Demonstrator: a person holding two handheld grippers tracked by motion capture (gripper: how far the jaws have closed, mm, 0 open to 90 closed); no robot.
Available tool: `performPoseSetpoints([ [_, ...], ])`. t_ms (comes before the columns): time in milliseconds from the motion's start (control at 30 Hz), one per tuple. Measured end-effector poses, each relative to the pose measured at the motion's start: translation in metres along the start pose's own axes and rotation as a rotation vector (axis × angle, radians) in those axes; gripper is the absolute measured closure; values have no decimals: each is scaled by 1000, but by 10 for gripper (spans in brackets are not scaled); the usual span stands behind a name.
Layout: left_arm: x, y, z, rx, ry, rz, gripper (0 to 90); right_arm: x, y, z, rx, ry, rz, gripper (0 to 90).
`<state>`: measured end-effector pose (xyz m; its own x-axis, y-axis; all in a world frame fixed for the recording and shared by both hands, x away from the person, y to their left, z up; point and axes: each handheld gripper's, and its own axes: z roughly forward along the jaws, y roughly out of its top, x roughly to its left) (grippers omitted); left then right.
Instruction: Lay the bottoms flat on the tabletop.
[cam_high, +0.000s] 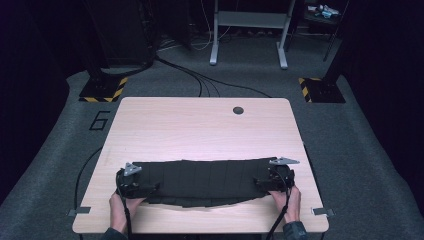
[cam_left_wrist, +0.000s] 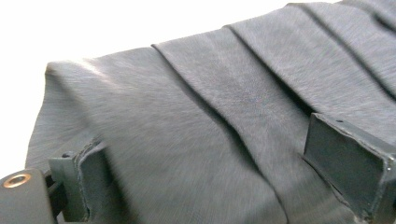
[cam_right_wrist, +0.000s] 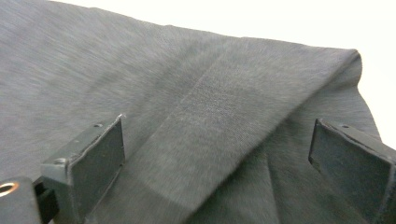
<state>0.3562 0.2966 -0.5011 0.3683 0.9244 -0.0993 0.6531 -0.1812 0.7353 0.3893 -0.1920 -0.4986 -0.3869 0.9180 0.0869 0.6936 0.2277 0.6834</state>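
A dark grey pleated cloth (cam_high: 205, 181) lies in a long band across the near part of the wooden table (cam_high: 200, 130). My left gripper (cam_high: 150, 189) rests at the cloth's left end and my right gripper (cam_high: 260, 183) at its right end, each held by a hand. In the left gripper view the cloth (cam_left_wrist: 196, 107) spreads under and between the jaws, and the left gripper (cam_left_wrist: 217, 179) is open wide. The right gripper view shows a folded edge of the cloth (cam_right_wrist: 219, 107) running between the jaws of the right gripper (cam_right_wrist: 222, 172), which also stands open.
A round cable hole (cam_high: 238, 110) sits near the table's far edge. Bare tabletop stretches beyond the cloth. On the floor behind are black cables (cam_high: 200, 80), a grey desk frame (cam_high: 248, 30) and two black-and-yellow stand bases (cam_high: 102, 90).
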Motion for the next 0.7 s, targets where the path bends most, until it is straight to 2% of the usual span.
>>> performPoseSetpoints([
  [133,6,-6,-19,-26,-16,-11,81,3,-6,-21,-39,14,-1,47],
  [200,8,-10,-24,-29,-26,-18,90,6,-11,-30,-55,33,14,64],
  [233,8,-12,-25,-37,-20,-22,94,9,-15,-34,-56,34,8,73],
  [333,8,-19,-28,-28,-34,-24,110,15,-22,-39,-65,45,-1,109],
  [533,4,-26,-29,-16,-52,-9,153,30,-35,-39,-61,77,-10,207],
  [567,4,-27,-29,-12,-50,3,163,31,-36,-38,-61,80,-17,223],
  [700,4,-31,-26,-3,-44,-2,207,34,-40,-32,-33,77,-5,318],
])
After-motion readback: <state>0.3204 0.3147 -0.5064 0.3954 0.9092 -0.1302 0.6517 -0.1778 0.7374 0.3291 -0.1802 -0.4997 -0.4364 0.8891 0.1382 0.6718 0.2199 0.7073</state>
